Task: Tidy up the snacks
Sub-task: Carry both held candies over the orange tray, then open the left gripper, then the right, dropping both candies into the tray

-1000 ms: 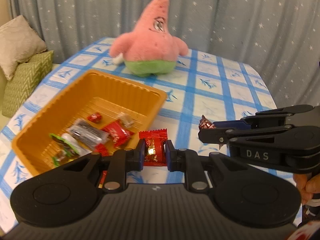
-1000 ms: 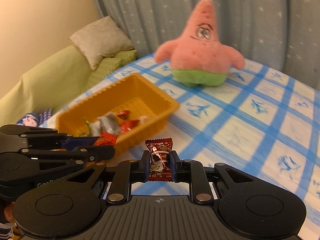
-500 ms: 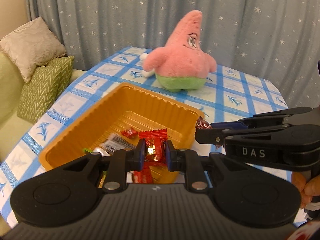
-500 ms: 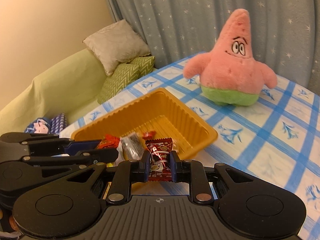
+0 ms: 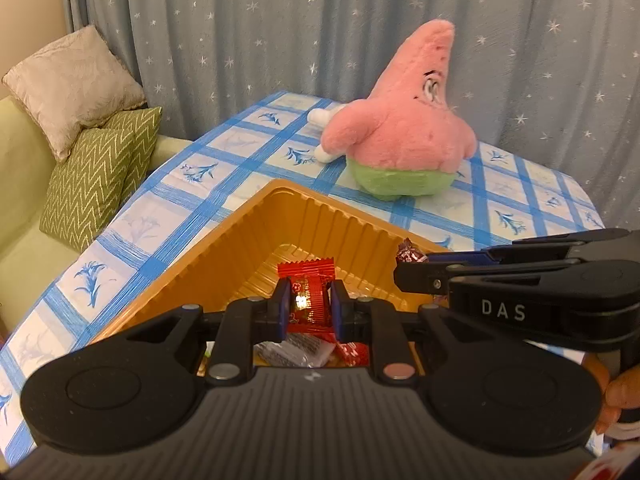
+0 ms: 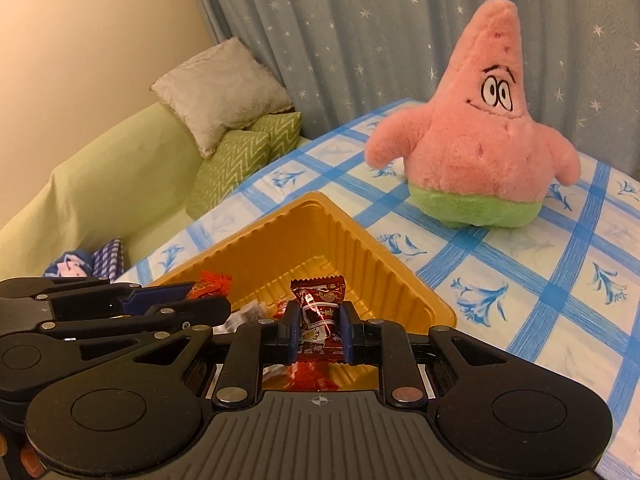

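An orange ribbed tray [image 5: 224, 256] sits on the blue checked tablecloth; it also shows in the right wrist view [image 6: 352, 248]. My left gripper [image 5: 309, 306] is shut on a bright red snack packet [image 5: 308, 286] and holds it over the tray. My right gripper [image 6: 320, 332] is shut on a dark red snack packet [image 6: 320, 300], also over the tray. Each gripper shows side-on in the other's view, the right gripper [image 5: 404, 270] with its packet [image 5: 408, 254], the left gripper [image 6: 216, 300] with its packet [image 6: 210, 284]. Several wrapped snacks [image 5: 304, 354] lie in the tray below the fingers.
A pink star plush toy [image 6: 480, 152] stands on the table [image 6: 560, 288] just beyond the tray. A green sofa [image 6: 100, 188] with cushions [image 6: 224, 96] lies off the table's left edge. A star-patterned curtain hangs behind.
Both grippers, each still holding its packet, moved from beside the tray's right edge to over the tray, and the view swung towards its far corner.
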`<control>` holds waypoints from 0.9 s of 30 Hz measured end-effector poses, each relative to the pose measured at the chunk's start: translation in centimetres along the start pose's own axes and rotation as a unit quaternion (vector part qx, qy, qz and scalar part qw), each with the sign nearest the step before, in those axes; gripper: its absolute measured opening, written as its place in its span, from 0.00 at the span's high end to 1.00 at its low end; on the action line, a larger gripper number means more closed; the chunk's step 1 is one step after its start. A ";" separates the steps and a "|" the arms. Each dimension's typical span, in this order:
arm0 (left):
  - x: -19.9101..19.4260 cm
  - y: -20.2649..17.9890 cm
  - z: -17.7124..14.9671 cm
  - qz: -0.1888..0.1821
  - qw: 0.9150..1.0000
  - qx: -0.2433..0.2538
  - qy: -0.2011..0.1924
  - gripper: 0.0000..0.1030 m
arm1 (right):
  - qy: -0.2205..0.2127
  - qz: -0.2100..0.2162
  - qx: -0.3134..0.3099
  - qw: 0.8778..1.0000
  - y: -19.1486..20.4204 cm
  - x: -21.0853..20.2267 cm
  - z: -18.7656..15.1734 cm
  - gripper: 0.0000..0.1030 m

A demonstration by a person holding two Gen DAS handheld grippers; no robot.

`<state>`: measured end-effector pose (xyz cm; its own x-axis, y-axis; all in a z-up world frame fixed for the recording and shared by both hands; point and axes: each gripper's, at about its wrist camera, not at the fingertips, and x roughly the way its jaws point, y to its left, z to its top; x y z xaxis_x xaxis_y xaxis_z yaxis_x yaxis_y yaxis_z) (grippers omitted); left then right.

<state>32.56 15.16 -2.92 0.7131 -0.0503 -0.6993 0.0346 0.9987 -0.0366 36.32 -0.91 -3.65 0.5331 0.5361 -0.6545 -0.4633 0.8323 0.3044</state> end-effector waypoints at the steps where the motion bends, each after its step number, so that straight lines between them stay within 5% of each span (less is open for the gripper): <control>1: 0.4 0.1 0.2 -0.001 1.000 -0.001 0.000 0.82 | 0.001 0.000 0.001 1.000 -0.1 0.3 0.1 0.80; 17: 5.1 0.2 1.5 -0.001 1.000 0.004 0.021 0.82 | 0.013 -0.018 0.022 1.000 -2.2 3.0 1.3 0.80; 27: 4.8 1.3 0.9 -0.002 1.000 -0.013 0.027 0.77 | 0.007 -0.014 0.030 0.999 -2.2 2.7 1.4 0.80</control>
<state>36.66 16.20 -5.70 0.6744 -0.0555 -0.7363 0.0195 0.9982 -0.0573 39.76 -1.08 -5.08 0.5355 0.5102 -0.6730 -0.4044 0.8545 0.3261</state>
